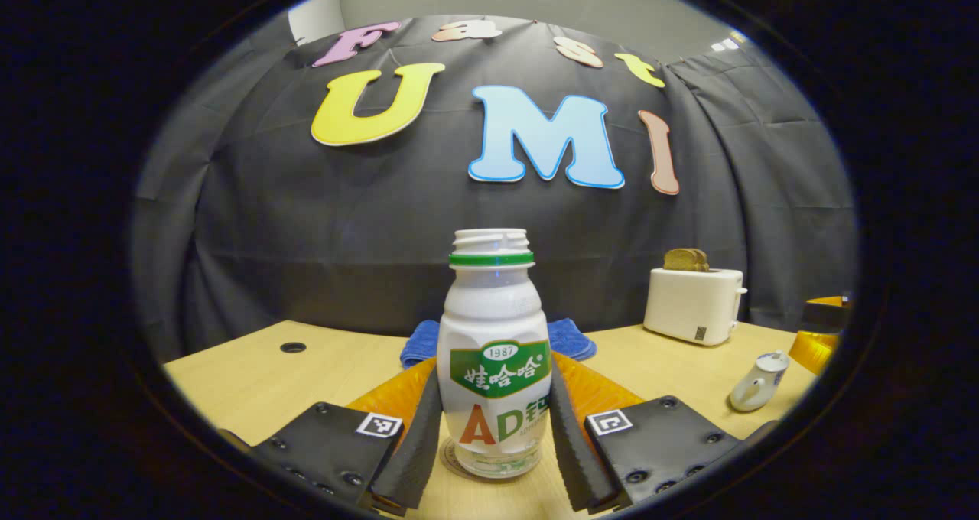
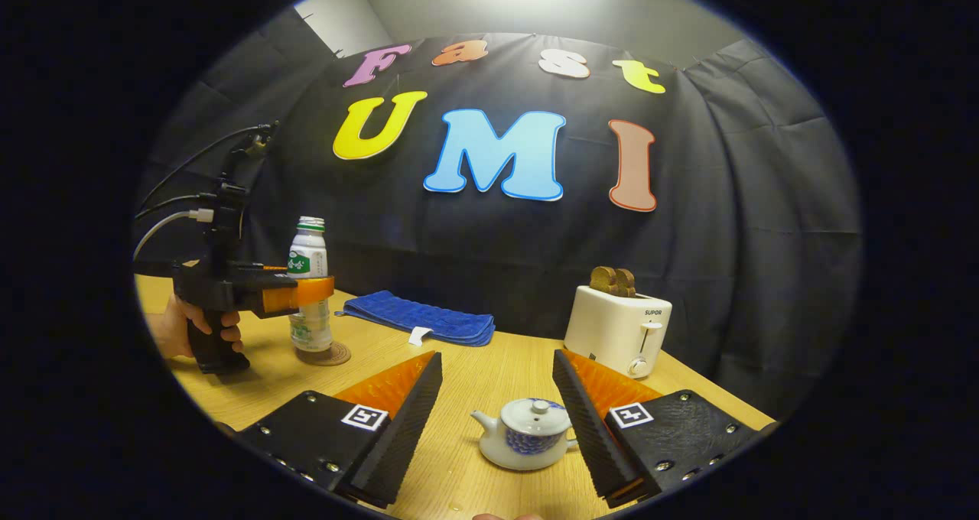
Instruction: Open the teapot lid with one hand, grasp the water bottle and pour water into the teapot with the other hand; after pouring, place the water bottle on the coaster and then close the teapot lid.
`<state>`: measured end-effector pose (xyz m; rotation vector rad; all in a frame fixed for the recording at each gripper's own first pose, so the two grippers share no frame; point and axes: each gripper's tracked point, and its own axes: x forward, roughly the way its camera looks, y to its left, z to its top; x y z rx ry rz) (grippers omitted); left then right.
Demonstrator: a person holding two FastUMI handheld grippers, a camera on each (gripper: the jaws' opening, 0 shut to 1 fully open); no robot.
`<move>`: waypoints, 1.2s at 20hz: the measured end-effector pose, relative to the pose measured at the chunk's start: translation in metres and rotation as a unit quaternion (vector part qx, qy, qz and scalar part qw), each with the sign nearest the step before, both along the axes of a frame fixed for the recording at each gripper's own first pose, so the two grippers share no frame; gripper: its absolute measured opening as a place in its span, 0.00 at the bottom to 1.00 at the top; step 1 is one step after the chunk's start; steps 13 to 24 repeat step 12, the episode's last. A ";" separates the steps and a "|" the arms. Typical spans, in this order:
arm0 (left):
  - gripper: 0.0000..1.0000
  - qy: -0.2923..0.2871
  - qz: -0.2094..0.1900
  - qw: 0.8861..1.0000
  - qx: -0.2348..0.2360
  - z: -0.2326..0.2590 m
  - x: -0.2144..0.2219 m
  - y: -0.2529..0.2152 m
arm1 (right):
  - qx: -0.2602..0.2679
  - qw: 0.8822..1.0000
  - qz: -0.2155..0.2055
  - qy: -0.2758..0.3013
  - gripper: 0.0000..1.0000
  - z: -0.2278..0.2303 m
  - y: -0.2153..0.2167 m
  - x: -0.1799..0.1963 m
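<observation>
The right tongs (image 2: 497,420) stand wide, the lidded teapot (image 2: 528,443) just ahead between the fingers at 12 o'clock. The left tongs (image 1: 493,436) flank the upright bottle (image 1: 495,352) on its coaster (image 2: 323,353); whether they pinch it, I cannot tell.

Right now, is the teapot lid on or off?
On. In the right gripper view the lid sits closed on the teapot, between the right gripper's open fingers.
</observation>
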<state>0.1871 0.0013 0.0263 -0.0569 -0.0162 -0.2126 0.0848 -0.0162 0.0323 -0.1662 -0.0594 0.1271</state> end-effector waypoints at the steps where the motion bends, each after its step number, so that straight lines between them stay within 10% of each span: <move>1: 0.77 -0.001 0.003 1.000 0.006 -0.003 0.003 -0.002 | 0.000 1.000 0.000 0.001 0.90 0.000 0.000 0.000; 24: 0.78 0.005 0.015 1.000 0.025 -0.020 0.023 0.001 | 0.006 1.000 0.006 0.007 0.89 -0.003 0.001 0.001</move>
